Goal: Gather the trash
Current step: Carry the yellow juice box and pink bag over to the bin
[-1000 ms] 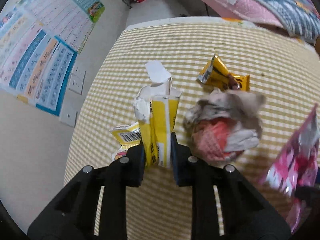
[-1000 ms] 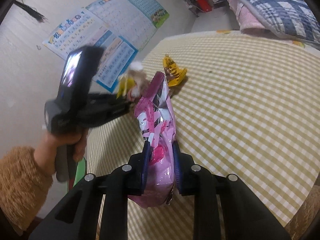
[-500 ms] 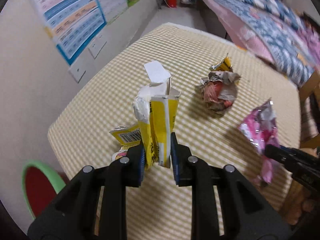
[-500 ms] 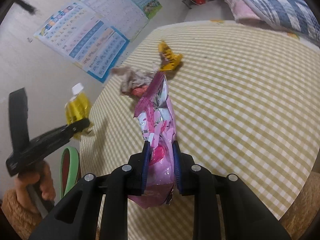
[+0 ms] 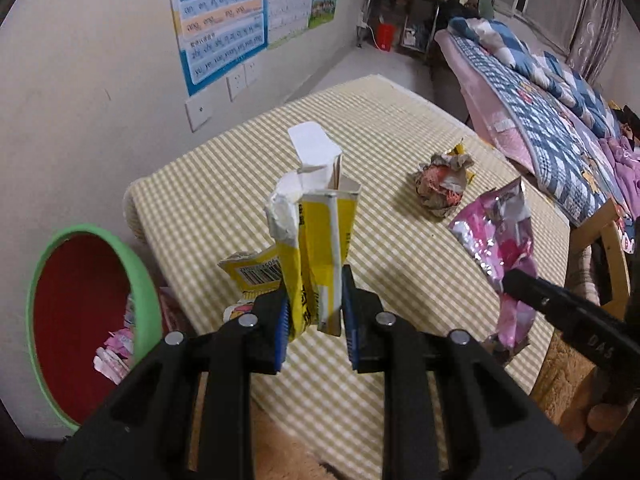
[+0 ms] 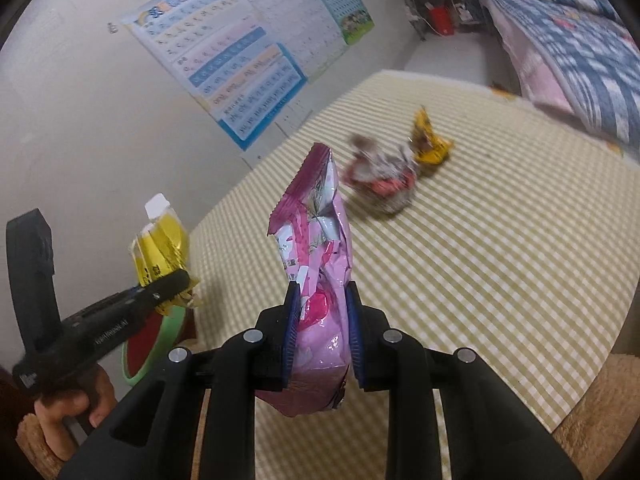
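My left gripper (image 5: 314,316) is shut on a torn yellow and white carton (image 5: 316,236), held above the table's near left corner; the carton also shows in the right wrist view (image 6: 160,248). My right gripper (image 6: 322,332) is shut on a pink foil snack bag (image 6: 316,248), which also shows in the left wrist view (image 5: 500,236). A crumpled paper ball (image 5: 440,188) and a yellow wrapper (image 6: 430,144) lie on the checked table (image 5: 400,280). A green-rimmed red bin (image 5: 84,320) stands on the floor at left with some trash inside.
Wall posters (image 5: 240,20) and sockets (image 5: 240,80) are on the wall at left. A bed with a blue and pink quilt (image 5: 540,100) stands beyond the table. A wooden chair (image 5: 600,248) is at the table's right edge.
My left gripper has lifted and pulled back with the carton, bringing the bin into view at left. My right gripper has kept hold of the pink bag and shifted slightly.
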The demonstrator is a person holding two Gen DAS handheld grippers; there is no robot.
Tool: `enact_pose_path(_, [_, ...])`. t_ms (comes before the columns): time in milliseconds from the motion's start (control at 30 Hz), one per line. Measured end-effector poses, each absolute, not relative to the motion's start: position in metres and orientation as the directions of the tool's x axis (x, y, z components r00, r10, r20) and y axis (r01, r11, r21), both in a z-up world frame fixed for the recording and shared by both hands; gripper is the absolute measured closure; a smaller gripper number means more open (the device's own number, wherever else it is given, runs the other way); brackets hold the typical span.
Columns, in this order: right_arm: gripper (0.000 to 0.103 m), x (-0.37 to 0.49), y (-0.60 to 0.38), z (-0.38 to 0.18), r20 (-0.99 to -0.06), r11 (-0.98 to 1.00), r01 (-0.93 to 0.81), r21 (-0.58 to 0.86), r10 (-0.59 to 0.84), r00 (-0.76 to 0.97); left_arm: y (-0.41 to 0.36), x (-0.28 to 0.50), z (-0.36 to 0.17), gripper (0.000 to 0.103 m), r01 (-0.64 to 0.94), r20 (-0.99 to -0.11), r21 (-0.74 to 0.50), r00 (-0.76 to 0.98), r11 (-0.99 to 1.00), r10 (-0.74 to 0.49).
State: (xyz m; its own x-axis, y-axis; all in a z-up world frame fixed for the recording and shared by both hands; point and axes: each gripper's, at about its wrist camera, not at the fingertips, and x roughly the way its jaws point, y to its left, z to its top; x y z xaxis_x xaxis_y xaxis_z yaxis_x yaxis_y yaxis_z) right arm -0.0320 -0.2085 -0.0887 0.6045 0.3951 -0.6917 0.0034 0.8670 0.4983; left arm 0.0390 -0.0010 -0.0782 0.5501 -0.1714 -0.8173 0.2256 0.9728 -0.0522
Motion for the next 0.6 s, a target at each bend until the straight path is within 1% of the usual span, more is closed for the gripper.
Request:
enact_pose_path(200, [0.08, -0.035, -0.191, -0.059, -0.667, 0.88, -0.04, 0.474, 0.388, 0.637, 0.014, 0.033, -0.059, 0.081, 0.2, -0.781, -0.099, 0.591, 0.975, -0.201])
enact_pose_path(333, [0.08, -0.037, -0.182, -0.048, -0.664, 0.892, -0.056, 0.449, 0.375, 0.647, 0.021, 0.03, -0.051, 0.081, 0.191, -0.765, -0.093, 0.615, 0.977, -0.193])
enact_pose_path(600, [0.08, -0.037, -0.175, -0.046, -0.679, 0.91, -0.059, 0.411, 0.349, 0.646, 0.036, 0.022, -0.036, 0.081, 0.175, -0.713, -0.061, 0.681, 0.983, -0.166])
